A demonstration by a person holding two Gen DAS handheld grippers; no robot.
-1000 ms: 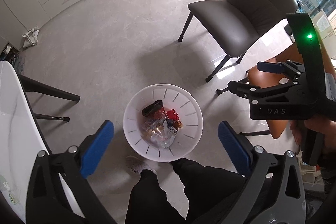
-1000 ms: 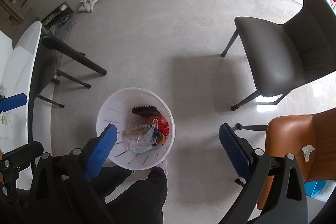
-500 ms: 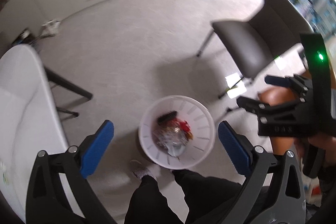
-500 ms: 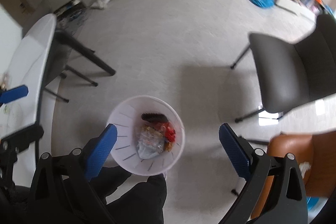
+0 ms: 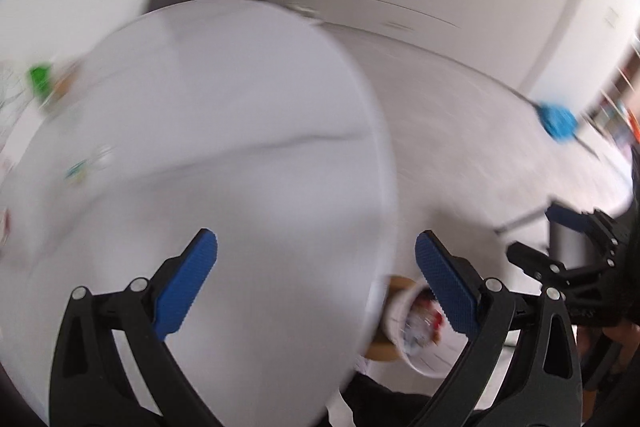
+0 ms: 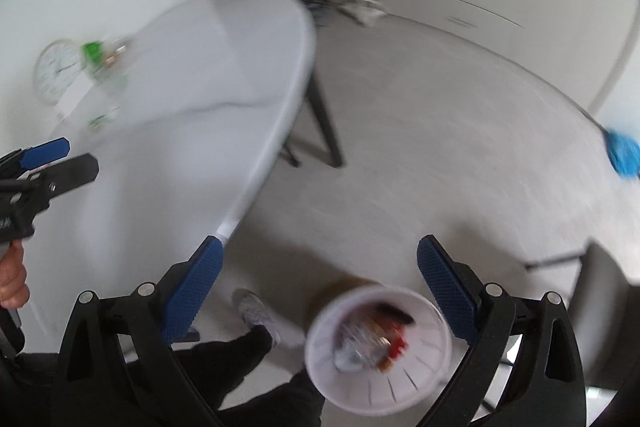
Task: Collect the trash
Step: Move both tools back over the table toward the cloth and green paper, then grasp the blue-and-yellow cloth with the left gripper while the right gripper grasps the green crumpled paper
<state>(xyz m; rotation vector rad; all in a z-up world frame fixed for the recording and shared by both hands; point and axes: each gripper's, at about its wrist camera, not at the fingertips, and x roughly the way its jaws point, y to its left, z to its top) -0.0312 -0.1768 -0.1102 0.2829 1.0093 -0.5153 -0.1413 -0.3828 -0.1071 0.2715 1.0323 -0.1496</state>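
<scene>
Both my grippers, left [image 5: 316, 281] and right [image 6: 318, 285], are wide open and hold nothing. A moment ago they looked down at the round white plastic bin [image 6: 378, 349] full of trash; now they face the white oval table [image 5: 224, 131], where small blurry scraps [image 5: 84, 169] wait. No words can be read.

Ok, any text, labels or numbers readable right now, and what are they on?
None can be read.
Clock on the wall: face markings blurred.
Green-labelled item on the white table: print blurred.
Small wrapper on the table: blurred.
Wrappers in the white bin: print too smeared.
Left gripper body: marking cropped, unreadable.
</scene>
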